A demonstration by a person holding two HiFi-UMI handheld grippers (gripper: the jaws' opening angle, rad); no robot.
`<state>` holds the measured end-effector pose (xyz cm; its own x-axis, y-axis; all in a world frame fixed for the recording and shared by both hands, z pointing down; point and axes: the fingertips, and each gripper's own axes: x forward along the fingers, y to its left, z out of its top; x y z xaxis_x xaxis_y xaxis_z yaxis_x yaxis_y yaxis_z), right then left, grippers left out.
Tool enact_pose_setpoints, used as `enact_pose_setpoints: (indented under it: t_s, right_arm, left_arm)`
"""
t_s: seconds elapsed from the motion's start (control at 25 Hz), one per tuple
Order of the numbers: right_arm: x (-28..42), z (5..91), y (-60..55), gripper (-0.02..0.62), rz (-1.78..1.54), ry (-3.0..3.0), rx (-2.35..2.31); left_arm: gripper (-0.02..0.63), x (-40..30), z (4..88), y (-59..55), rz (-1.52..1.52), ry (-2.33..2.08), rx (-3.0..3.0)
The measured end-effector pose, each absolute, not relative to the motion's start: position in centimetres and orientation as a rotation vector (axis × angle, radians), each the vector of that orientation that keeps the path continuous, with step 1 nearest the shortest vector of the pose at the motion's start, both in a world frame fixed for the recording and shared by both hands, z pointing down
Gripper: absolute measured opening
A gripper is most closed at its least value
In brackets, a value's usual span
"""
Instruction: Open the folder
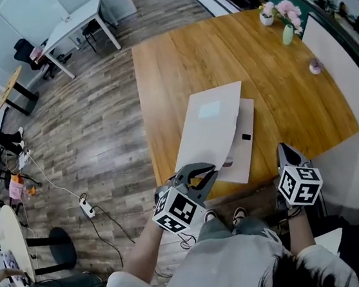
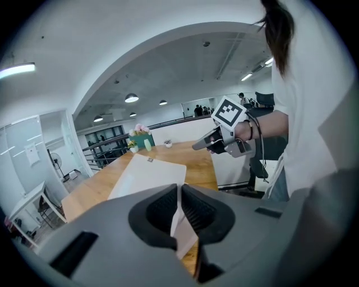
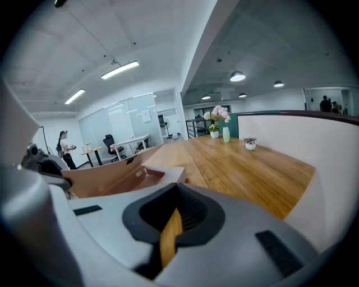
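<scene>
A pale folder [image 1: 210,126] lies on the wooden table [image 1: 169,63] near its front edge. Its front cover is raised at an angle off the lower half [image 1: 249,139], which stays flat. My left gripper [image 1: 204,172] is shut on the cover's near corner; in the left gripper view the white cover [image 2: 148,176] runs away from the pinching left gripper [image 2: 178,193]. My right gripper [image 1: 289,154] hovers at the table's front edge to the right of the folder, shut and holding nothing. The right gripper [image 3: 175,210] view shows the raised folder [image 3: 112,176] at its left.
A vase of pink flowers [image 1: 287,29], a small white pot [image 1: 266,17] and a small round object [image 1: 314,64] stand at the table's far right. A white partition wall [image 1: 357,111] borders the table's right side. The person's feet are below the front edge.
</scene>
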<state>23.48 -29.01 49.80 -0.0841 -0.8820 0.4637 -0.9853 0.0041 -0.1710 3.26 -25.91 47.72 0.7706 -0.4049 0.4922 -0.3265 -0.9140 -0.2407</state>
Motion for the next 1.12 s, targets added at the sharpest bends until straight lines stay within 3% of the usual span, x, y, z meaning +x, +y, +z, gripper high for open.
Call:
enact_pose_setpoints:
  t_s: [0.48, 1.12]
  right_arm:
    - [22.1, 48.9, -29.8, 0.002, 0.628, -2.078, 1.905]
    - [17.0, 47.9, -32.1, 0.002, 0.589, -2.141, 1.806]
  left_arm:
    - [0.011, -0.4, 44.6, -27.6, -0.624, 0.856, -2.908]
    - [0.003, -11.1, 42.1, -30.5, -0.258, 1.558, -2.816]
